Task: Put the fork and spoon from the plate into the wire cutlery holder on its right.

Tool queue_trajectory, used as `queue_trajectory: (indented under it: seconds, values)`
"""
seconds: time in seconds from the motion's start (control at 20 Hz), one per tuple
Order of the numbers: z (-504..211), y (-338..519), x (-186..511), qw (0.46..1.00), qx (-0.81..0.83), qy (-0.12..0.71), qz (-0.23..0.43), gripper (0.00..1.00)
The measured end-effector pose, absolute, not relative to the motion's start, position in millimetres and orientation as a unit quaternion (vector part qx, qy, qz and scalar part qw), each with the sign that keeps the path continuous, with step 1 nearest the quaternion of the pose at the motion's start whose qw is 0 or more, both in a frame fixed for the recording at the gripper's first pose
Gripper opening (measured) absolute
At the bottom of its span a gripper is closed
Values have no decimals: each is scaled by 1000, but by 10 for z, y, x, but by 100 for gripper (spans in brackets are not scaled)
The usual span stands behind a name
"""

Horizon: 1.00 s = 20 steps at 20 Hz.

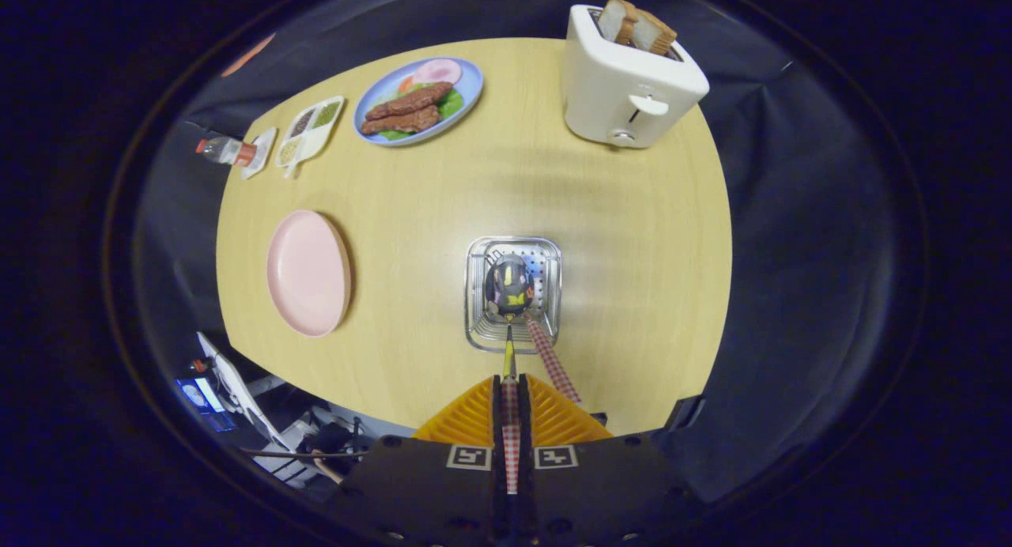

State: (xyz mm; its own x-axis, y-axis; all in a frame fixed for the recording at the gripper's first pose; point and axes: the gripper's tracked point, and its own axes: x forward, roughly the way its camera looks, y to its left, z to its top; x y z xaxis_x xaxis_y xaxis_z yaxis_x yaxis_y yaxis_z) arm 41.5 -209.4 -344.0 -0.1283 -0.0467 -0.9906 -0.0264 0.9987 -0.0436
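Spoon (508, 286) clamped by its checked handle between our gripper (511, 389) fingers, both pressing on it, bowl hanging down over the wire holder (514, 294). We look straight down along the fingers: the handle runs up between them, and the shiny bowl sits inside the holder's square rim, though we cannot tell whether it touches the perforated bottom. Just beside it, a second checked handle, the fork (551, 357), leans out of the holder over its near edge, its tines hidden inside. Holder stands on the wooden table (443, 207), directly ahead of the fingers.

Left of the holder, well apart from it, lies the pink plate (308, 272), bare. Beyond that, toward the table's far side, we see a white divided tray (310, 130) of small portions, with a bottle (225, 151) lying on its side at the table's edge just beside it. Next to the tray sits a blue plate (419, 100) holding sausages, greens and a slice of ham. Farthest right stands a white toaster (628, 84), two slices of bread upright in its slots.
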Motion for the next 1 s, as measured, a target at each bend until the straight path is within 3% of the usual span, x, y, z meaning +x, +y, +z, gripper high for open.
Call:
queue_trajectory:
  seconds: [0.5,0.9,1.0]
  values:
    - [-3752,-1956,564,603,-19,797,-23,8]
    - [-3883,-1954,711,616,-35,786,-35,8]
    - [-3885,-1945,717,621,-35,783,-31,12]
